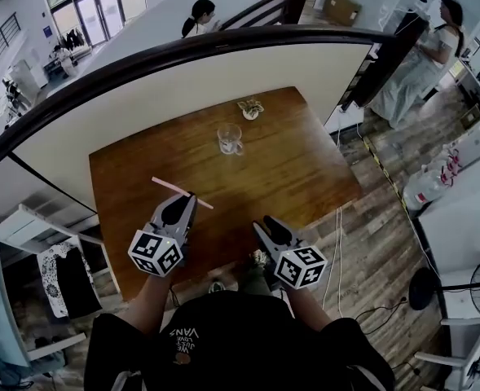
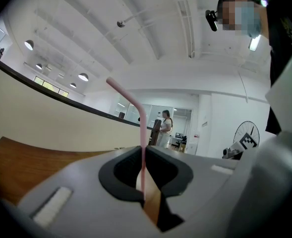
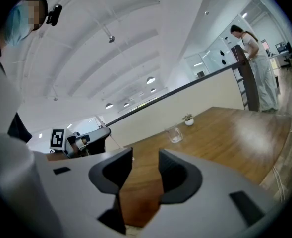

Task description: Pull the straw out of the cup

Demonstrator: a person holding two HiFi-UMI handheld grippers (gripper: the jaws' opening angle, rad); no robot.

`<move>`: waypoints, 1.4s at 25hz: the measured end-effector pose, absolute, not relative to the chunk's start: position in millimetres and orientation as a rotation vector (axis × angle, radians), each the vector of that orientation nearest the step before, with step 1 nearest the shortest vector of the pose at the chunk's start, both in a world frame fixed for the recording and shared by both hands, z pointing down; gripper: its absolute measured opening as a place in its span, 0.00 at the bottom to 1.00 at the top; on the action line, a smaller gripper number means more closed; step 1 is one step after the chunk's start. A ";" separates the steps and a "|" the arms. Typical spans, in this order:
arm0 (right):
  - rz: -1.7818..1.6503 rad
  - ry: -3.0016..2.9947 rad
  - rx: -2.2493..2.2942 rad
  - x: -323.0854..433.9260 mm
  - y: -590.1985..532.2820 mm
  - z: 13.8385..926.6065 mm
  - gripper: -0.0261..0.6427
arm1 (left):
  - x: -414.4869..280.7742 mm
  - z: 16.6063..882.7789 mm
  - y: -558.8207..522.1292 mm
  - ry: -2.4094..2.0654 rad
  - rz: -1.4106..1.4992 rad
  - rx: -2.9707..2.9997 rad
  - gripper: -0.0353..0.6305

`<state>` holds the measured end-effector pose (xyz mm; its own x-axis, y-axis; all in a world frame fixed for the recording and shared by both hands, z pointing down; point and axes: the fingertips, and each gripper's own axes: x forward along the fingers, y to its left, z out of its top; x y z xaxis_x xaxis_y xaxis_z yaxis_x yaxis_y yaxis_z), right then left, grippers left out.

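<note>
Straw (image 1: 168,185): pink, clear of the cup (image 1: 230,139), held over the table's (image 1: 305,177) near edge, well apart from the glass.
Left gripper (image 1: 189,195): jaws almost together, clamped on the straw's straight part; the bent end sticks out beyond them.
Right gripper (image 1: 260,225): jaws apart, nothing between them.
Cup: upright mid-table, seemingly empty, though too small to be sure.
Risk: the thin, smooth straw could pivot or slip from the pinch and drop past the table edge if the clamp loosens.
</note>
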<state>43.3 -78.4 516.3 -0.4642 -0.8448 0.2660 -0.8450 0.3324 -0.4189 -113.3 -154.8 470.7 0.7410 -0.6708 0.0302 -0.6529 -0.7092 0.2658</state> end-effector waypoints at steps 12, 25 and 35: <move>0.821 -2.458 1.724 32.1 -60.6 534.7 0.11 | -136.6 478.5 -119.4 -1.011 -0.080 2.673 0.10; 0.811 -2.395 1.758 27.3 -50.2 546.9 0.06 | -139.2 490.7 -94.3 -0.973 -0.056 2.662 0.10; 0.811 -2.401 1.752 24.6 -45.8 548.8 0.06 | -137.4 494.8 -85.9 -0.977 -0.064 2.651 0.10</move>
<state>24.6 -45.8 548.8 -0.3519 -0.8698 0.3460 -0.9014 0.2152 -0.3757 -137.4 -85.9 494.8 0.7659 -0.6395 0.0662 -0.6255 -0.7175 0.3065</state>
